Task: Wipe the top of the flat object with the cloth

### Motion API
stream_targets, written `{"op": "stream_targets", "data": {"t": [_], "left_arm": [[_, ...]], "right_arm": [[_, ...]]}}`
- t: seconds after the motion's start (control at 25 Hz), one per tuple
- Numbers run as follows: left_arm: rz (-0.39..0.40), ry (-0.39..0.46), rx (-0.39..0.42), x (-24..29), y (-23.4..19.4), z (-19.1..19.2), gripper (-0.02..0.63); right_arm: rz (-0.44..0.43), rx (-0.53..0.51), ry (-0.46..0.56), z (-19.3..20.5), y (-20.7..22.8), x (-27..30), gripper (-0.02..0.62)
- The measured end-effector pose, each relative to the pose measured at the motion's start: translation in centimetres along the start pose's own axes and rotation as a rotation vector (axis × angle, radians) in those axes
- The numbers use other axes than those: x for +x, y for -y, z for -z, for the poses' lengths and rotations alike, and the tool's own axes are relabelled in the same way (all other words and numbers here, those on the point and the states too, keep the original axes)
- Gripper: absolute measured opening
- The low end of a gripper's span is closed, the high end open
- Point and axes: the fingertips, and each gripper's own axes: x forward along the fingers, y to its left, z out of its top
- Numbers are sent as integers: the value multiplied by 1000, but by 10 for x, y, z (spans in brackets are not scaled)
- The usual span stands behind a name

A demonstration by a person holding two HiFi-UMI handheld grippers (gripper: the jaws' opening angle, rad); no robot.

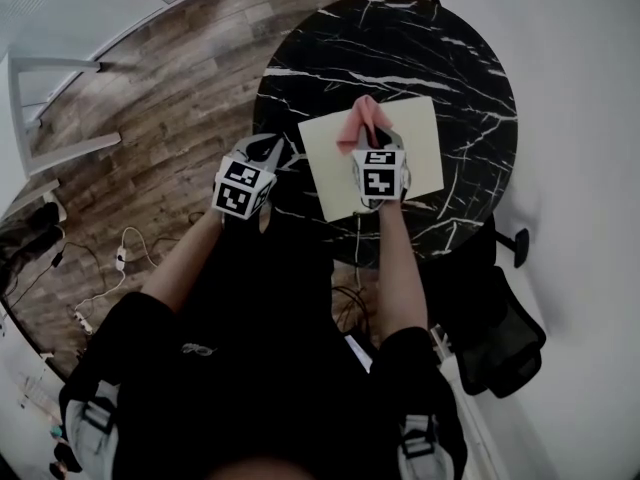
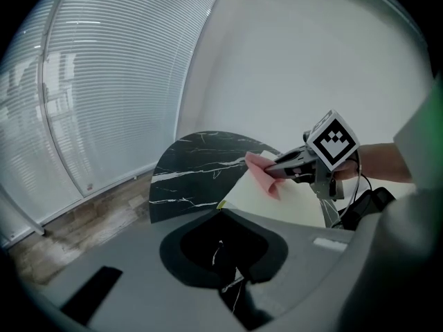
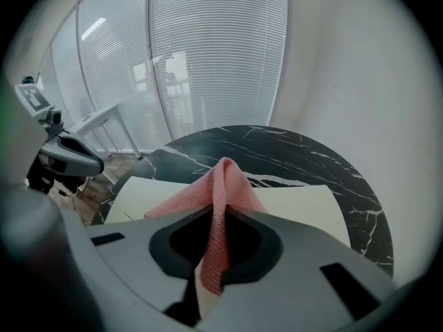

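Office or meeting room. A round black marble table stands on a wood-plank floor against a plain white wall. Tall glass panels fitted with horizontal blinds enclose the space. A black swivel chair stands beside the table, and loose cables trail over the floor.

Head cam: high, steeply down. Gripper cams: low, close, facing across worktop. All share sheet.
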Motion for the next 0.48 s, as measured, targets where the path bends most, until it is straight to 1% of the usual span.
{"op": "stream_targets", "data": {"t": [0.16, 0.36, 0.48], "left_arm": [[5, -3, -4, -7, -8, 10, 0], [20, -1, 1, -18, -16, 19, 0], [25, 1, 11, -25, -24, 24, 0]], "right_arm": [[3, 4, -4, -1, -13, 1, 20], [14, -31, -15, -1, -29, 3, 20], [16, -31, -28, -1, -38, 3, 20]]}}
